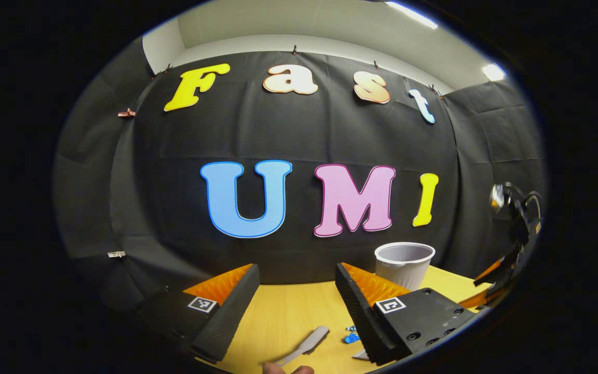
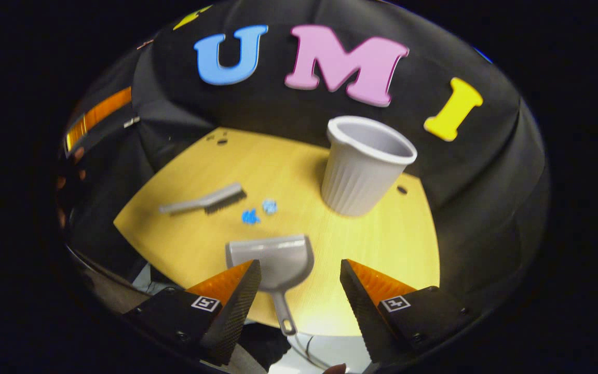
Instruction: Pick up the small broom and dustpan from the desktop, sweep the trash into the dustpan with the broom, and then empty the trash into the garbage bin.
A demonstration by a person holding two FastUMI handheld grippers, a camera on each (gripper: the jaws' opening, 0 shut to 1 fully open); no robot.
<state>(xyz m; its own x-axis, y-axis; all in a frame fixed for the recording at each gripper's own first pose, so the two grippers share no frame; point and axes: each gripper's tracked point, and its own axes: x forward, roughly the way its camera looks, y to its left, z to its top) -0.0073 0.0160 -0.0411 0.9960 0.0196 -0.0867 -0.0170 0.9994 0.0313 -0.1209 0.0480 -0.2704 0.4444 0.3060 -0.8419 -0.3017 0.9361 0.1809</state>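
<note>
Broom (image 2: 206, 200) lies flat, bristles toward bin (image 2: 364, 166); dustpan (image 2: 274, 265) handle toward right claw (image 2: 298, 291).

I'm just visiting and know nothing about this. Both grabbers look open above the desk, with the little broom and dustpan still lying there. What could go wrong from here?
1. The dustpan has a thin handle near the desk edge; the open right gripper might nudge it off instead of gripping it.
2. The blue trash is small and light; the broom could flick it away.
3. The garbage bin stands close by; a wide sweep might knock it.
</note>
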